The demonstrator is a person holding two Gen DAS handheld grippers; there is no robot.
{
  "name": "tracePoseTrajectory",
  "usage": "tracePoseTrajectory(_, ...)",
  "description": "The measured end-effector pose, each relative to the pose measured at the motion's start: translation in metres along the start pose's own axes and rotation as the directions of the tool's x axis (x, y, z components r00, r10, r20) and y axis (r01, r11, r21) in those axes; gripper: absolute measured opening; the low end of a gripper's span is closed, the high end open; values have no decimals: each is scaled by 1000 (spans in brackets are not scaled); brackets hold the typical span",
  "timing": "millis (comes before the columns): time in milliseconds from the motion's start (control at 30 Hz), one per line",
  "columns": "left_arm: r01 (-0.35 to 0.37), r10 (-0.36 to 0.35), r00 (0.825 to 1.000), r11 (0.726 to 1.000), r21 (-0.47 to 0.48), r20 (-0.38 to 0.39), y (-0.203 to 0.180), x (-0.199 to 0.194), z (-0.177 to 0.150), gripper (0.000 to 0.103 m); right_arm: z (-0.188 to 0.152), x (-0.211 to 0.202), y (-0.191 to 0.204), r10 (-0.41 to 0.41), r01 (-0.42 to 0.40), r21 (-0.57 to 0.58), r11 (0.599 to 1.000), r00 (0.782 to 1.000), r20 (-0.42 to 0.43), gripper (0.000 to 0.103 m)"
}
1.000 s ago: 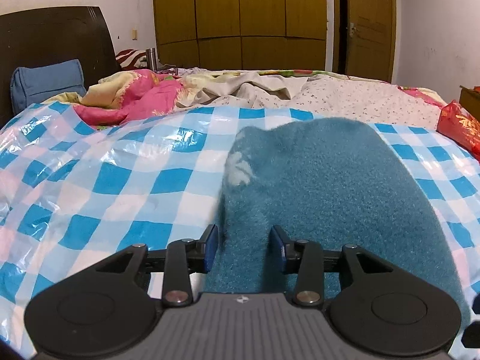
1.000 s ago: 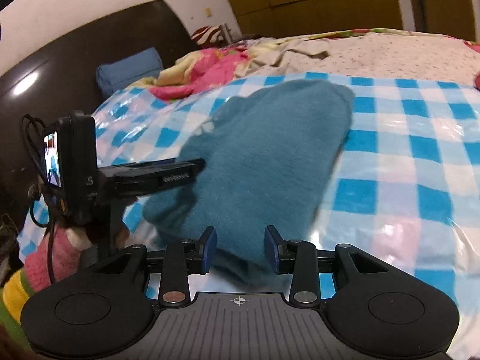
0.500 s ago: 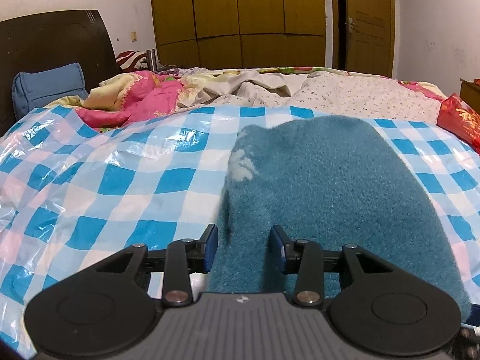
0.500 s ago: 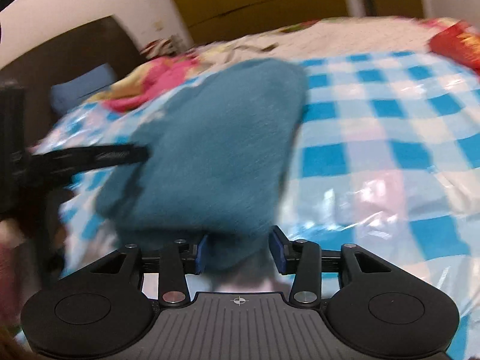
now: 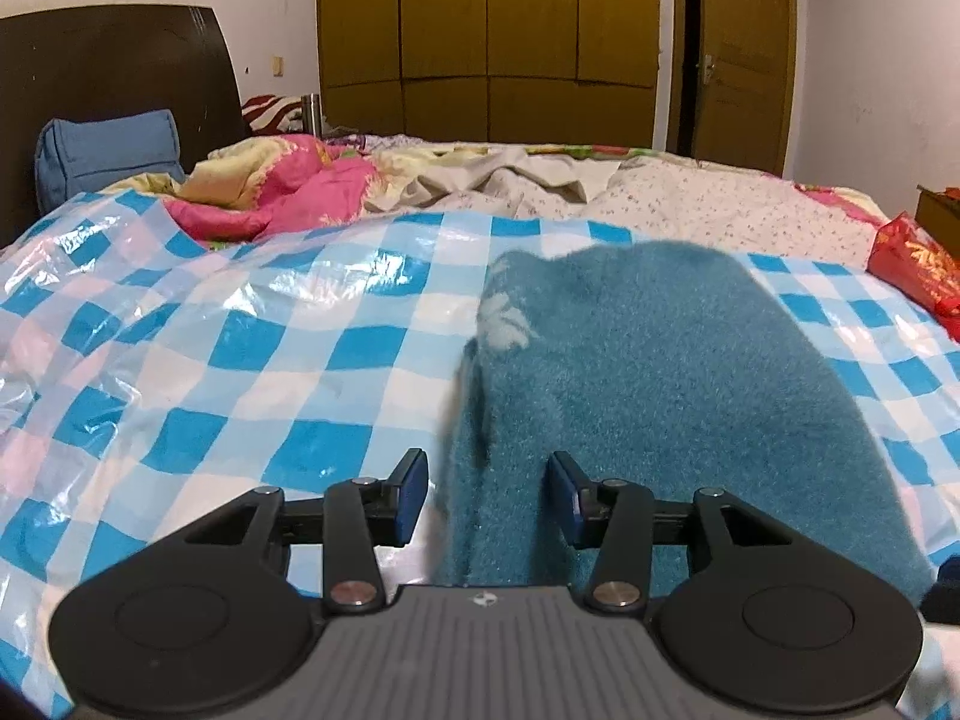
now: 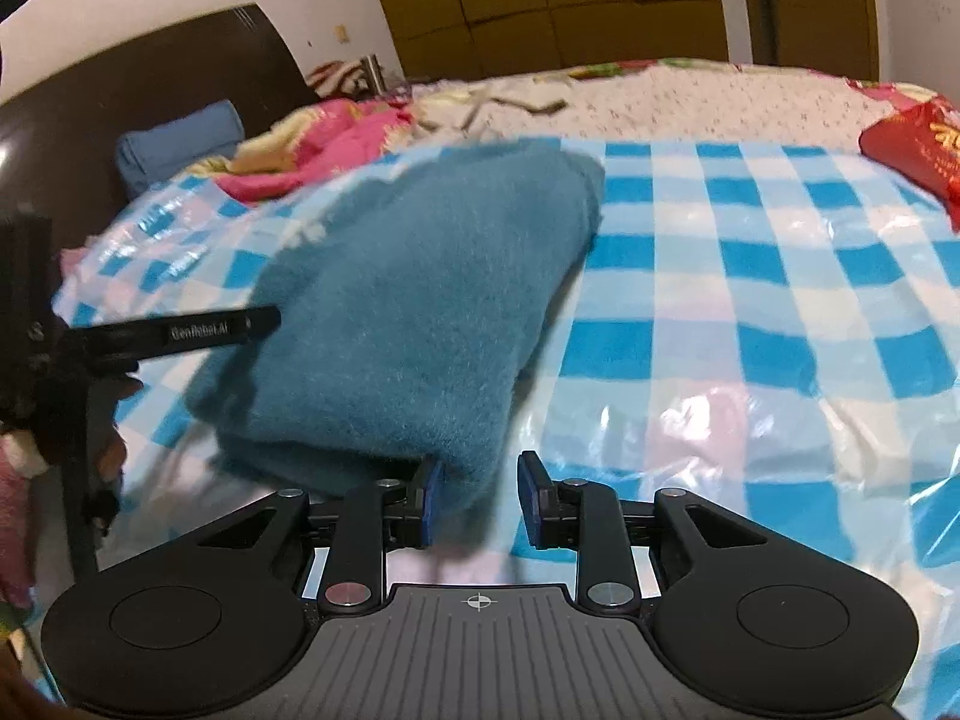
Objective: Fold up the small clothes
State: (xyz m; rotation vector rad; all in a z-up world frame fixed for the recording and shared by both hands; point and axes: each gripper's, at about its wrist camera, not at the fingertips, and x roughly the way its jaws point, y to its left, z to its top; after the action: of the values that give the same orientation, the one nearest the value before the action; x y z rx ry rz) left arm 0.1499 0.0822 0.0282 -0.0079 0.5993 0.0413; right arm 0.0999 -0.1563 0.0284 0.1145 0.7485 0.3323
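A fuzzy teal garment (image 5: 660, 372) lies folded in a thick stack on the blue-and-white checked plastic sheet (image 5: 240, 372). My left gripper (image 5: 489, 495) straddles its near left edge. Its jaws are opening, and the left pad stands clear of the cloth. In the right wrist view the same garment (image 6: 420, 300) reaches down to my right gripper (image 6: 477, 501). Those jaws are closing around the near right corner. The left pad touches the fabric and the right pad is still apart from it. The left hand-held device (image 6: 60, 360) shows at the left edge.
A red packet (image 5: 918, 270) lies at the sheet's right edge, also seen as the red packet (image 6: 918, 144). Behind the sheet are a pink quilt (image 5: 288, 192), crumpled bedding, a blue pillow (image 5: 108, 150) and a dark headboard (image 5: 120, 72). Wooden wardrobes stand at the back.
My right gripper slid along the garment's near edge to its right corner, and its jaws widened, then narrowed. My left gripper's jaws spread a little, freeing the left pad from the cloth.
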Motion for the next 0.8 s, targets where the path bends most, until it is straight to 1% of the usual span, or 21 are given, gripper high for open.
tracePoseTrajectory(133, 15, -15, 999, 1000, -14, 32, 1, -7, 12, 55, 18, -6, -7, -2, 1, 31, 1000, 999, 52, 28)
tracePoseTrajectory(233, 26, -27, 999, 1000, 15, 35, -5, -6, 18, 55, 33, 1, -10, 6, -11, 67, 998, 997, 75, 29)
tracePoseTrajectory(333, 17, -18, 1000, 999, 50, 18, -12, 2, 19, 55, 44, 17, -7, -2, -2, 64, 998, 997, 76, 29)
tracePoseTrajectory(467, 10, -8, 999, 999, 49, -33, -12, 18, 15, 56, 54, 44, -3, -18, 14, 61, 998, 998, 64, 29)
tracePoseTrajectory(500, 11, -9, 999, 999, 50, -40, -12, 21, 13, 56, 56, 51, -3, -19, 15, 60, 998, 998, 56, 31)
tracePoseTrajectory(567, 10, -7, 999, 999, 52, -50, -11, 26, 10, 56, 60, 62, -2, -27, 24, 52, 998, 999, 43, 38)
tracePoseTrajectory(667, 23, -20, 998, 999, 49, -61, -9, 29, 8, 56, 61, 67, -2, -31, 30, 30, 999, 999, 37, 41)
tracePoseTrajectory(800, 31, -28, 998, 998, 53, -62, -9, 31, 7, 57, 63, 57, -5, -31, 29, 40, 999, 998, 51, 41)
